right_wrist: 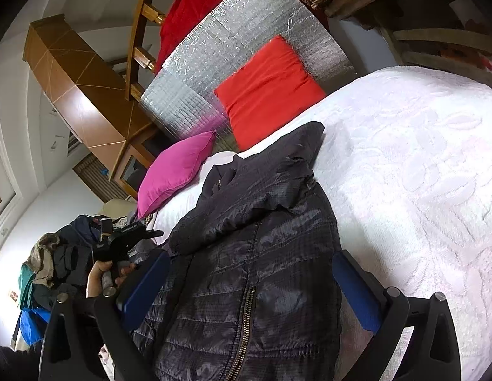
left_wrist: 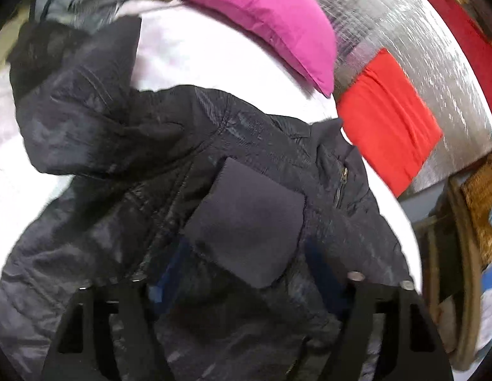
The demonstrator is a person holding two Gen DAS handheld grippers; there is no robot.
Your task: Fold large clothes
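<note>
A dark navy quilted jacket (left_wrist: 169,209) lies on the white bedspread (left_wrist: 207,60), hood and a sleeve cuff (left_wrist: 246,225) folded over its body. My left gripper (left_wrist: 246,273) hovers just above it, jaws wide apart, blue pads (left_wrist: 169,273) showing, holding nothing. In the right wrist view the same jacket (right_wrist: 265,254) with its brass zipper (right_wrist: 246,317) lies between the open jaws of my right gripper (right_wrist: 255,285), whose blue pads (right_wrist: 357,295) stand either side of it without closing. The left gripper (right_wrist: 125,241) shows in a hand at the left.
A magenta pillow (right_wrist: 176,171) and a red pillow (right_wrist: 268,92) lie at the head of the bed against a silver foil panel (right_wrist: 239,31). A heap of other clothes (right_wrist: 52,266) sits at the left. A wicker basket (left_wrist: 481,203) and wooden furniture (right_wrist: 84,89) stand beside the bed.
</note>
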